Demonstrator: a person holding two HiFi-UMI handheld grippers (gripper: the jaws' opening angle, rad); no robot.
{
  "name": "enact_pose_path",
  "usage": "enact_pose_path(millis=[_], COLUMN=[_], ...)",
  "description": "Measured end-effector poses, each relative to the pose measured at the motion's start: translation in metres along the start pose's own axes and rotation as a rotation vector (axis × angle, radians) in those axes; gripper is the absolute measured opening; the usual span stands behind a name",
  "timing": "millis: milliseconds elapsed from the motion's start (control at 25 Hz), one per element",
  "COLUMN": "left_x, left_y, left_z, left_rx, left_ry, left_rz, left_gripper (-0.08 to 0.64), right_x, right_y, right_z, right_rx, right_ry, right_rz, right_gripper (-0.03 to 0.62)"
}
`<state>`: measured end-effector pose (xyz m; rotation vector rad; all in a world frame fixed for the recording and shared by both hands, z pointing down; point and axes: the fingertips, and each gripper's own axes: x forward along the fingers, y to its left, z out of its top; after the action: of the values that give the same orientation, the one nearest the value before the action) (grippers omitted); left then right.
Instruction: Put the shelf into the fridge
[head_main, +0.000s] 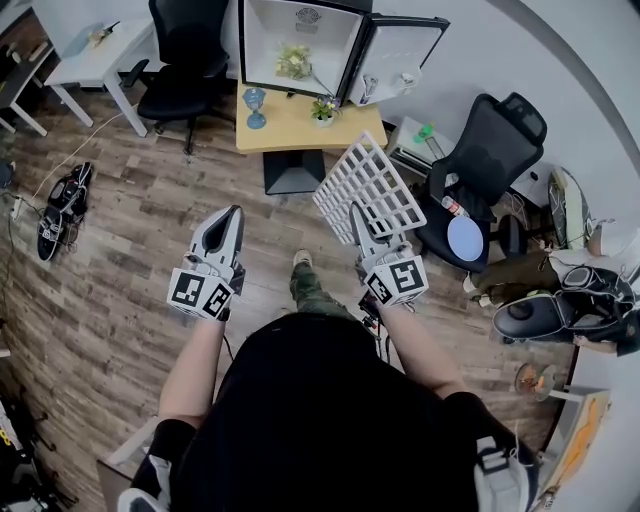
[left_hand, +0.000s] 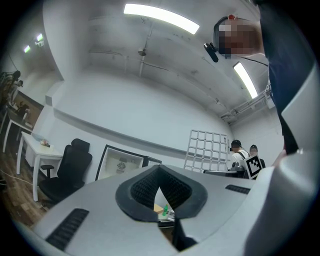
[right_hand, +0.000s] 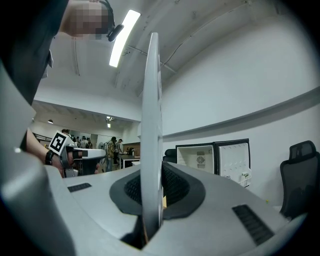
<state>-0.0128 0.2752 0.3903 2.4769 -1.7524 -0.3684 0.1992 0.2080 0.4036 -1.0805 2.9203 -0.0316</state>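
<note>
In the head view, a white grid-pattern wire shelf is held tilted in mid-air at centre frame, clamped at its lower edge by the right gripper. The left gripper is seen left of centre. A small black-framed fridge with its door open is set on a light wooden table at the top.

In the left gripper view, the jaws are pressed together on nothing.

In the right gripper view, the shelf is seen edge-on, pinched between the jaws.
</note>
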Motion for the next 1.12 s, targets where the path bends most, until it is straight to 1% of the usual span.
enact_pose_path(millis=[160, 560, 720, 920, 1120], left_x=[0.011, 0.041, 0.057, 0.079, 0.106], left_y=[0.008, 0.039, 0.053, 0.069, 0.077], left_z=[0.0, 0.0, -0.001, 0.0, 0.0], left_rx=[0.005, 0.005, 0.003, 0.021, 0.006], left_ry=[0.006, 0.017, 0.022, 0.024, 0.025], left_rz=[0.007, 0.031, 0.035, 0.022, 0.031], left_gripper=[0.018, 0.018, 0.018, 0.018, 0.018], right_x=[0.013, 0.059, 0.077, 0.098, 0.118], right_y=[-0.005, -0.024, -0.031, -0.038, -0.056], right_z=[-0.006, -0.012, -0.013, -0.019, -0.024], right_rx=[0.025, 0.049, 0.047, 0.051, 0.063], right_ry=[0.012, 0.023, 0.03, 0.042, 0.052], right_rz=[0.001, 0.027, 0.036, 0.049, 0.056], right_gripper=[0.043, 0.044, 0.043, 0.043, 0.044])
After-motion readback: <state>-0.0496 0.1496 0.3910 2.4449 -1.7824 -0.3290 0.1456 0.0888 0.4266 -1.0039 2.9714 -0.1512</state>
